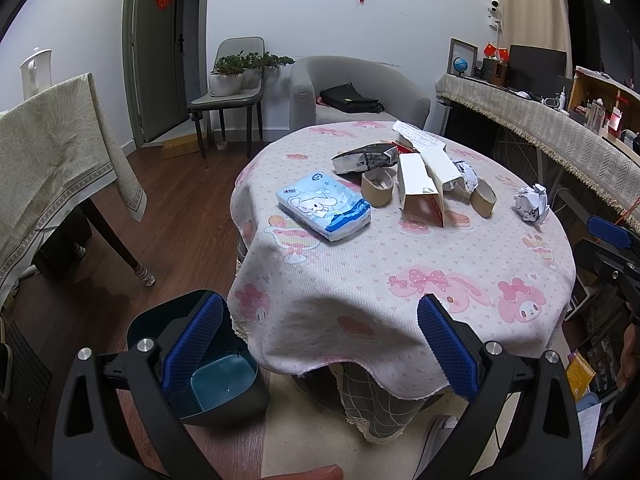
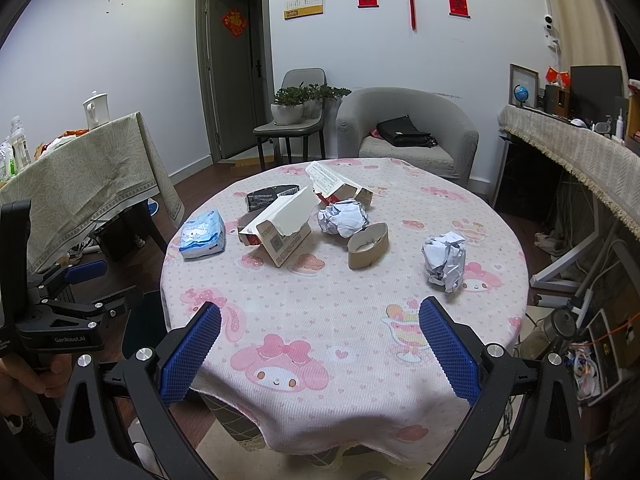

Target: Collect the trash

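Observation:
A round table with a pink cartoon cloth (image 1: 400, 264) (image 2: 320, 288) holds trash: two crumpled paper balls (image 2: 444, 261) (image 2: 343, 217), the nearer one also in the left wrist view (image 1: 531, 202), cardboard rolls (image 2: 368, 246) (image 1: 377, 187) (image 1: 483, 198), torn white boxes (image 2: 280, 226) (image 1: 424, 184) and a dark wrapper (image 1: 364, 158). A dark bin with a blue liner (image 1: 212, 376) stands on the floor left of the table. My left gripper (image 1: 320, 344) is open and empty over the table's near-left edge. My right gripper (image 2: 320, 348) is open and empty over the near edge.
A blue tissue pack (image 1: 323, 206) (image 2: 203, 235) lies on the table's left. A cloth-covered table (image 2: 84, 172) stands at left, a grey armchair (image 2: 408, 132) and chair with plants (image 2: 296, 112) behind, a cluttered desk (image 2: 580, 140) at right. Cables lie on the floor at right.

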